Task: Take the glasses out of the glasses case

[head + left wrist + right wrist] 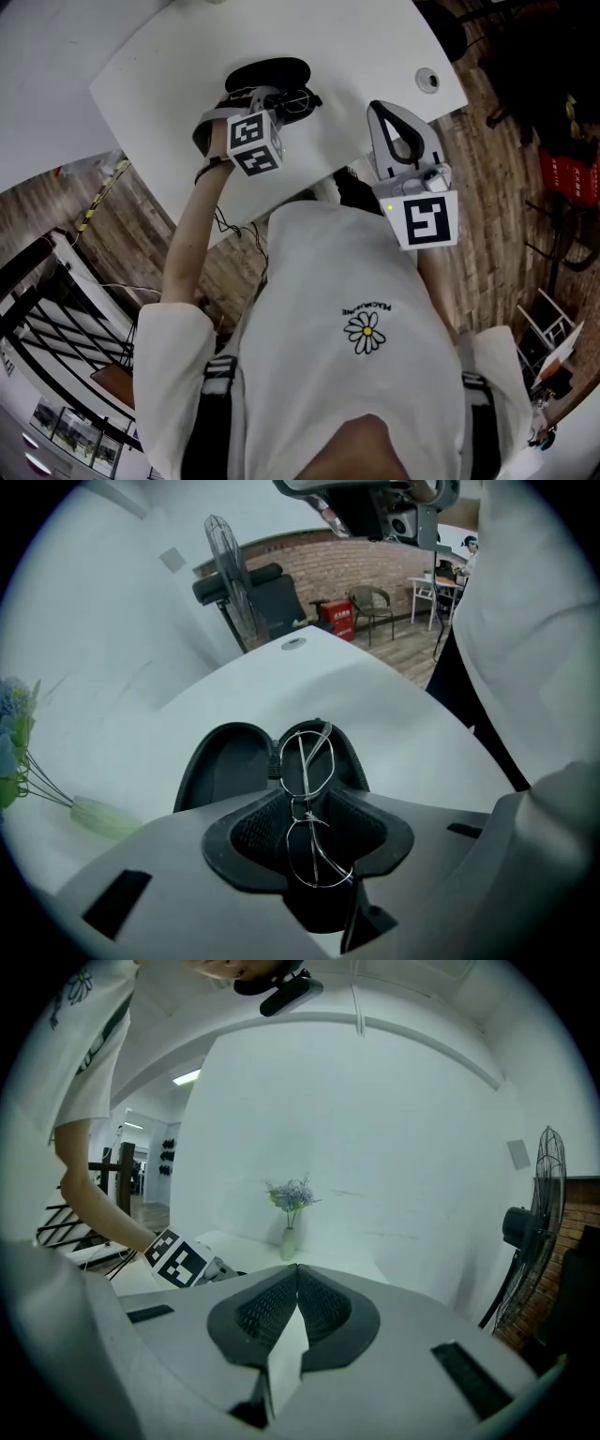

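my left gripper point(311, 794) points steeply down, its dark ribbed pads partway apart. the glasses point(305, 759) lie lengthwise in the gap. the near lens sits between the pads and spans almost the whole gap, and the far lens reaches out past the tips. i can't make out whether the pads press on the wire frame. just beyond the tips the glasses case point(225, 771) lies open on the white table point(309, 691), its lid off to the left and the far lens over its other half. my left arm point(192, 244) is stretched forward over the table edge, the wrist bent down. my right gripper point(296, 1269) is held back near my body, roughly level, pads closed together with nothing between them. it looks across the table toward a vase of flowers point(289, 1213) by the wall.
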A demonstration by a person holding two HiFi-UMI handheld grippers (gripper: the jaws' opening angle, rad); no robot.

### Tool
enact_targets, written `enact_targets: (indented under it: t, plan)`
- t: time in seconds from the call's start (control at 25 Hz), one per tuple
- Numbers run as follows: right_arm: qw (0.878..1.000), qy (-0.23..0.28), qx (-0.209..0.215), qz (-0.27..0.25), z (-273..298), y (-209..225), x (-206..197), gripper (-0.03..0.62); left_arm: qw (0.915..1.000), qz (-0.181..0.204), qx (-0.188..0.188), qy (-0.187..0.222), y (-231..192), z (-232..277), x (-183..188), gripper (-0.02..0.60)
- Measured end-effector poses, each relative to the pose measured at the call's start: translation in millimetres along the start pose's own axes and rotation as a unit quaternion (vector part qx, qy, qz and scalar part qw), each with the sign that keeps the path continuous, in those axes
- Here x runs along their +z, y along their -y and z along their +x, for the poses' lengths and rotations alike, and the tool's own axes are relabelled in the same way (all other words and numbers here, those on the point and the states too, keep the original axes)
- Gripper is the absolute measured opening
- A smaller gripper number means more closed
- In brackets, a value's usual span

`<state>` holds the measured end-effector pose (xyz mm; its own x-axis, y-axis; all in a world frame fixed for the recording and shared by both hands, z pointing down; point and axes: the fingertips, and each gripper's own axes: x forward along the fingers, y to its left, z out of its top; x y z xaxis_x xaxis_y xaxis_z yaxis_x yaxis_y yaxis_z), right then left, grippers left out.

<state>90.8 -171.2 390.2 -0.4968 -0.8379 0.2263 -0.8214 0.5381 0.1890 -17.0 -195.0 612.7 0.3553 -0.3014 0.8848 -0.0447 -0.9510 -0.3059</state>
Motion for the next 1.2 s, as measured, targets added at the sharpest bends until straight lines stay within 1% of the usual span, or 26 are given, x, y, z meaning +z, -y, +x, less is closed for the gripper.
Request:
enact_targets:
  t: [0.04, 0.08, 0.16, 0.24, 0.36, 0.44, 0.48, 0.6, 0.72, 1.0, 1.2]
  plan:
    - [1.0, 0.0, -0.001, 0.001, -0.1, 0.4, -0.5, 0.009, 1.0, -0.001, -0.005, -0.001, 1.6, 0.8, 0.6, 0.143]
    - [1.0, -0.001, -0.002, 0.002, -0.2, 0.6, -1.3, 0.009, 1.0, -0.004, -0.009, -0.002, 3.0, 1.4, 1.0, 0.133]
    - [1.0, -0.004, -0.003, 0.003, -0.8, 0.8, -3.9, 0.009, 0.9998, -0.013, -0.016, -0.002, 4.0, 2.4, 0.7, 0.129]
    - [1.0, -0.005, -0.003, 0.008, -1.6, 0.7, -6.4, 0.009, 0.9991, -0.033, -0.026, 0.002, 4.2, 3.3, -0.6, 0.123]
    - [1.0, -0.004, 0.001, 0.03, -1.9, -1.0, -8.1, 0.009, 0.9961, -0.076, -0.041, 0.013, 3.4, 4.5, -2.2, 0.117]
    - [0.999, 0.0, 0.006, 0.032, -0.9, -3.5, -6.0, 0.009, 0.9945, -0.091, -0.05, 0.012, 2.4, 4.8, -2.2, 0.115]
    - [1.0, 0.002, 0.008, 0.028, -0.2, -4.8, -4.7, 0.009, 0.9944, -0.091, -0.055, 0.008, 2.1, 4.7, -2.2, 0.114]
    - [1.0, 0.002, 0.009, 0.012, 0.5, -7.4, -4.1, 0.009, 0.9954, -0.072, -0.063, -0.009, 2.2, 4.2, -1.6, 0.107]
    - [1.0, 0.001, 0.008, 0.012, -3.3, -6.8, -5.0, 0.009, 0.9958, -0.065, -0.062, -0.014, 2.3, 1.2, -0.7, 0.104]
    - [1.0, 0.009, 0.0, 0.012, -8.5, 2.7, -1.2, 0.009, 0.997, -0.059, -0.046, -0.018, -5.3, -10.4, 1.6, 0.104]
    - [1.0, 0.013, 0.001, 0.007, -10.0, 3.0, 3.0, 0.009, 0.9977, -0.06, -0.029, -0.01, -15.2, -22.5, 7.7, 0.103]
